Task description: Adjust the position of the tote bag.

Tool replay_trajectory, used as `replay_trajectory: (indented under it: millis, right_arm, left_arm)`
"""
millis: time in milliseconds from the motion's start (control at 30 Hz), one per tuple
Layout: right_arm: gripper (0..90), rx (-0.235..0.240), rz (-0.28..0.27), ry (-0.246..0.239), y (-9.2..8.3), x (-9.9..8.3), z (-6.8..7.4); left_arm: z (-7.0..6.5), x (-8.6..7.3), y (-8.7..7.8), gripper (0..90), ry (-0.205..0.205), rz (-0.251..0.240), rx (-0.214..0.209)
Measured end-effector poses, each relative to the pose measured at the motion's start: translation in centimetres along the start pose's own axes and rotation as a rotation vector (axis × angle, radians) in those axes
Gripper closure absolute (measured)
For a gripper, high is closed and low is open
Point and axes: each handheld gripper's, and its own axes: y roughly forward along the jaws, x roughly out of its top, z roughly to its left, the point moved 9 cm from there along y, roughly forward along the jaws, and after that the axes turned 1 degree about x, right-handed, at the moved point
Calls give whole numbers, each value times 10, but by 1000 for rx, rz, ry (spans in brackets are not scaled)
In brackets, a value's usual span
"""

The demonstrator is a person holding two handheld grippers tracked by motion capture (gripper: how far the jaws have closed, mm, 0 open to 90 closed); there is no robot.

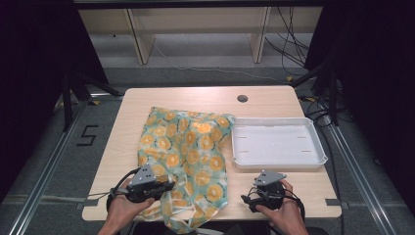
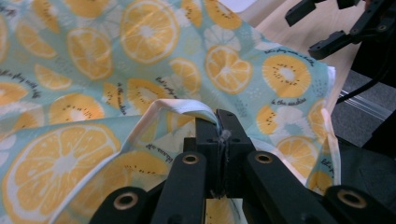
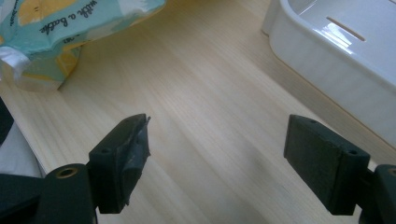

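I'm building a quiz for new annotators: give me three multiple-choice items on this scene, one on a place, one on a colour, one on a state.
1. Where does the white plastic tray sit relative to the teal cloth printed with orange slices?
A. On top of it
B. To its right on the table
C. On the floor

2. What colour is the cloth's hem by the left gripper?
A. White
B. Red
C. Black

3. How does the right gripper stand?
A. Shut on the cloth
B. Shut on the tray
C. Open with nothing between its jaws

Answers: 1 B, the high view shows the tray beside the cloth; 2 A, the left gripper view shows a white folded edge at the shut jaws; 3 C, the right gripper view shows bare wooden table between the jaws.
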Motion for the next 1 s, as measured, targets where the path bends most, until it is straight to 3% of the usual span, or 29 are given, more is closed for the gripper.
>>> replay_trajectory:
  millis: [267,300,367,400,600,667,767,933,1000]
  right_arm:
    - [232,6,10,-7,-2,-1,-1]
    - [232,6,8,-6,-2,-1,-1]
    - [233,14,5,-10,-2,0,0]
    - [234,5,-6,-18,-2,0,1]
    - [234,22,9,-34,-2,-1,4]
    - [234,23,10,-30,-2,-1,4]
    - [234,12,-15,-27,0,1,4]
    - [234,20,9,-27,-1,-2,2]
    - [234,25,16,-16,0,-3,2]
  left_arm:
    - [-6,8,6,864,49,1,-22]
    - [-5,8,4,855,11,-8,-10]
    - [0,6,0,793,8,-6,-6]
    - [5,4,-4,750,-14,-27,-2]
    - [10,1,-21,596,-26,-12,14]
    - [11,1,-28,562,-52,-27,18]
    - [13,-1,-33,508,-38,-17,22]
    - [14,-4,-47,435,-70,-9,36]
    - [15,-3,-54,404,-53,10,61]
